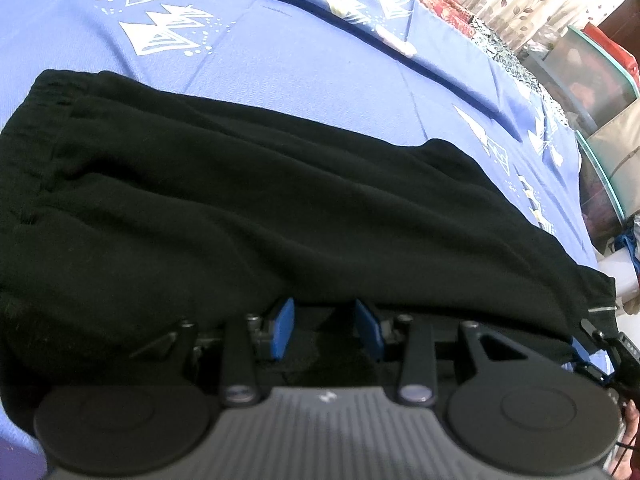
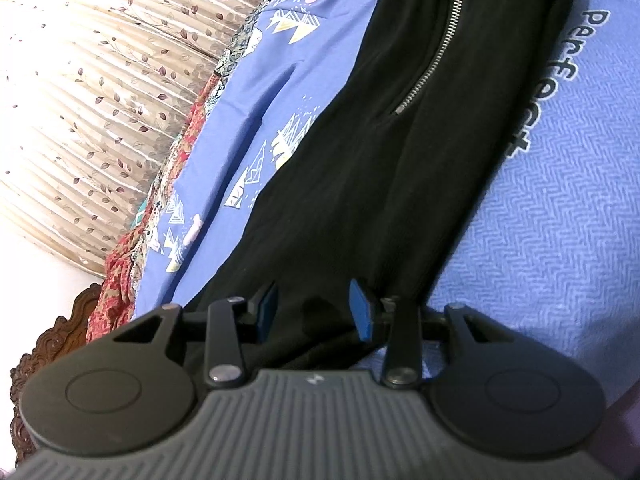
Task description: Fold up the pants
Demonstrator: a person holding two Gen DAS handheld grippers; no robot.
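Black pants [image 1: 240,200] lie spread across a blue patterned bedsheet [image 1: 280,60]. Their near edge drapes over the tips of my left gripper [image 1: 326,326], whose blue pads [image 1: 282,328] stand a little apart with dark fabric bunched between them. In the right wrist view the pants [image 2: 360,180] run away from me as a long black strip with a silver zipper [image 2: 436,52] in it. My right gripper [image 2: 314,312] is shut on the near end of that strip, and the cloth passes between its blue pads [image 2: 362,314] and hangs below them.
The bedsheet [image 2: 540,240] shows bare blue on both sides of the pants. A red patterned cloth [image 2: 168,168] lines the bed's edge, with a leaf-print curtain [image 2: 80,100] beyond it. A carved wooden frame [image 2: 40,344] is at the lower left. Stacked bags and boxes [image 1: 592,92] stand past the bed's right side.
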